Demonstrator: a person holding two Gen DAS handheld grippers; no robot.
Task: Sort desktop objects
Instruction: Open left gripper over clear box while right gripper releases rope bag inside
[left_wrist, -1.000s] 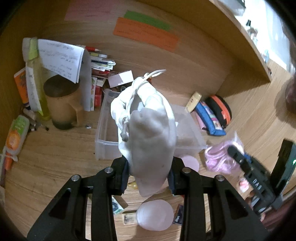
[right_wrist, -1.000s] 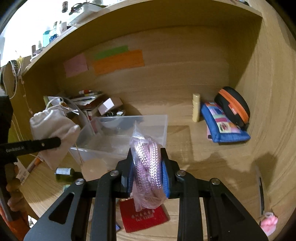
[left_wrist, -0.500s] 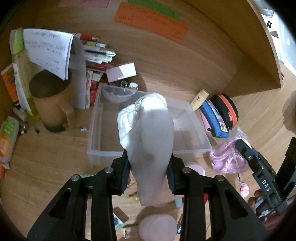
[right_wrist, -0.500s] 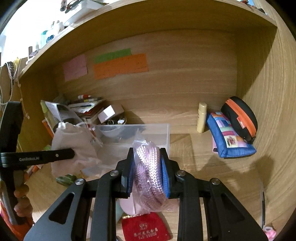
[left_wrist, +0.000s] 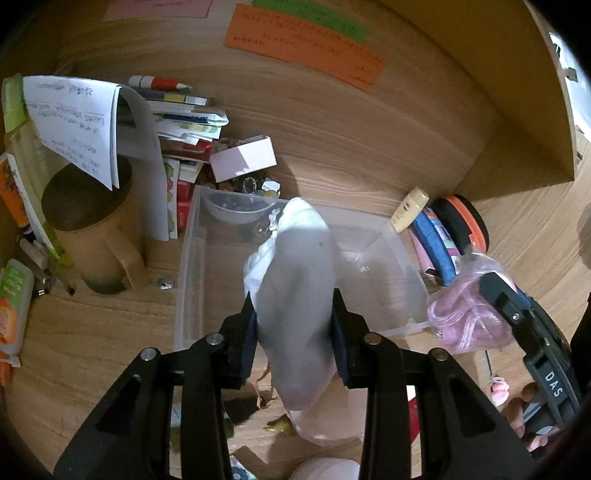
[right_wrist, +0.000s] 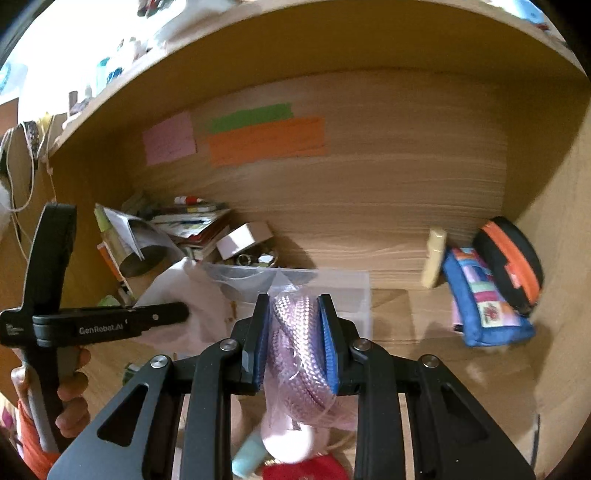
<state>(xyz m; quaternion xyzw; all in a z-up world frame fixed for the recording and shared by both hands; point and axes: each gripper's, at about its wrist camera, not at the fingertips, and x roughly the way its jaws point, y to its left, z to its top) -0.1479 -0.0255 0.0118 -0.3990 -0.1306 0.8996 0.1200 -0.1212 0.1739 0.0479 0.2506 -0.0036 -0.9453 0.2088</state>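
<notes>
My left gripper is shut on a white cloth drawstring pouch, held above the near edge of a clear plastic bin. The pouch's top reaches over the bin's inside. My right gripper is shut on a clear bag of pink braided cord, just in front of the same bin. In the left wrist view the cord bag hangs at the bin's right near corner. In the right wrist view the pouch shows at the left, under the left gripper's finger.
A small bowl lies in the bin's far left corner. A brown mug under papers stands left of the bin. A cream tube, blue pouch and black-orange case sit right. Small items lie on the desk below the grippers.
Both grippers have moved toward the bin with their loads. The white pouch now hangs over the bin's near edge, and the pink cord bag has come up to the bin's right corner.
</notes>
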